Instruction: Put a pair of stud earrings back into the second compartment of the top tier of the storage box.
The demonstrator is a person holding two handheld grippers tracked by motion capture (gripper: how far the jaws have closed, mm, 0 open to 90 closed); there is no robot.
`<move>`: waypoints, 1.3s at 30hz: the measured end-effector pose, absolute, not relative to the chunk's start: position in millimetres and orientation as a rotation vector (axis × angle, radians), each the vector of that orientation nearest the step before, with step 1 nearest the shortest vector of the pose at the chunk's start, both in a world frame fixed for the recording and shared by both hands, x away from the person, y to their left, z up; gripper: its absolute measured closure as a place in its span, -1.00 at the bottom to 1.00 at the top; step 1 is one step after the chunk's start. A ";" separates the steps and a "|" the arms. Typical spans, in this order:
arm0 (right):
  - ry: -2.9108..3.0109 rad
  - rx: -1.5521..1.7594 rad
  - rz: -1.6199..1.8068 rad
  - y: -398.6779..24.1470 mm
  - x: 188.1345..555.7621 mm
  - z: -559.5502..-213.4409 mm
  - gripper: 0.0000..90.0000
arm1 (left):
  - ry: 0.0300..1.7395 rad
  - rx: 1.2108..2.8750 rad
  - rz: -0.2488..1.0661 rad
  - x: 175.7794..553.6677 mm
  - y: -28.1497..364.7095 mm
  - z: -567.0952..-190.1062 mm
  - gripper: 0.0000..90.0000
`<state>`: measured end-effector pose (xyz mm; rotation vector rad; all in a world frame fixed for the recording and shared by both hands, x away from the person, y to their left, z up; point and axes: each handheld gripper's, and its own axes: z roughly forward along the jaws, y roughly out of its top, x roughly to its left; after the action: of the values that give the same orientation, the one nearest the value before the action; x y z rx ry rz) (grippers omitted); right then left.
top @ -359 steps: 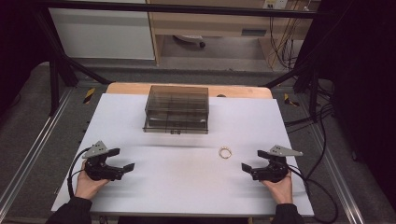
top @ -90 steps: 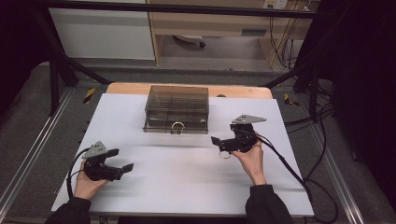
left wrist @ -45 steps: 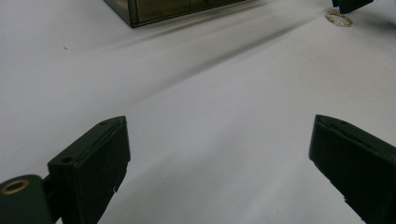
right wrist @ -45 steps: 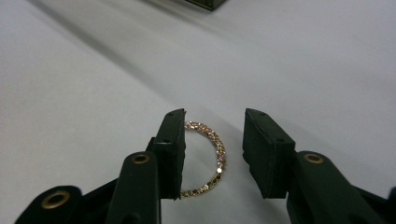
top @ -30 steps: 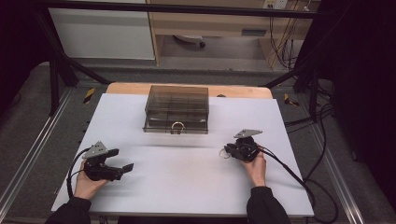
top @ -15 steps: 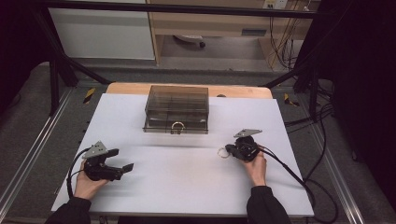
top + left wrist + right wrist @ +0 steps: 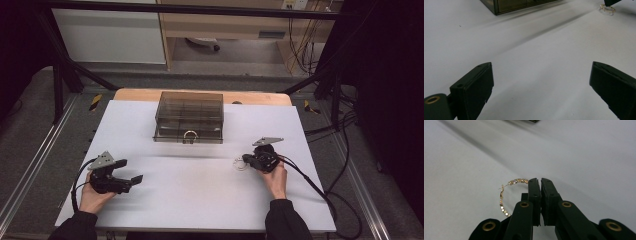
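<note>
- Step in hand, by the look of it: picking up the gold bracelet (image 7: 507,195) with the right tool (image 7: 540,181).
- Right tool: jaws nearly together, having just closed the last bit, low over the white surface (image 7: 200,200) at its right side (seen in the high view at (image 7: 248,160)).
- Bracelet lying flat on the surface, a thin beaded ring (image 7: 241,163) just left of the right tool's tips; its far arc runs in against the left jaw in the right gripper view, the rest curving out to the left and back under the tool.
- Grip on the chain: likely pinched at that arc, though the contact itself is hidden behind the jaw (cannot tell for sure).
- Left tool (image 7: 131,181): jaws wide apart, nothing between them, resting at the near left of the surface, well apart from the bracelet.
- Smoked clear box (image 7: 189,116) with a ring handle on its front drawer, at the far middle of the surface, drawer shut.
- Next move, as a judgement: lift gently to test the hold, then carry toward the box; drawer needing opening first (a job for the idle left tool, probably).
- Risk: thin chain slipping out of the jaws on the lift.
</note>
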<state>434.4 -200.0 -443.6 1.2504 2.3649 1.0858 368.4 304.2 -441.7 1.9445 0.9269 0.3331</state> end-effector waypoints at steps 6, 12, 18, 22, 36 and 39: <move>2.351 1.242 1.124 -201.7 427.8 -431.8 0.94 | 0.926 1.946 0.333 368.5 304.0 -441.8 -0.89; 2.343 1.233 1.144 -201.6 422.1 -422.1 0.94 | 0.927 1.946 0.334 368.3 304.0 -441.7 -0.89; 2.337 1.222 1.169 -199.3 416.8 -409.9 0.94 | 0.925 1.946 0.334 368.3 304.0 -441.6 -0.89; 2.334 1.207 1.195 -195.7 413.0 -399.9 0.94 | 0.926 1.947 0.334 368.3 303.9 -441.7 -0.89; 2.343 1.148 1.241 -179.1 409.4 -377.0 0.94 | 0.926 1.948 0.334 368.3 303.8 -441.7 -0.89; 2.344 1.126 1.251 -173.1 410.6 -372.3 0.94 | 0.925 1.946 0.335 368.2 304.0 -441.5 -0.89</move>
<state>410.6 -173.1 -372.3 1.1257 2.3439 1.2505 368.2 304.0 -441.5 1.9465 0.9253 0.3350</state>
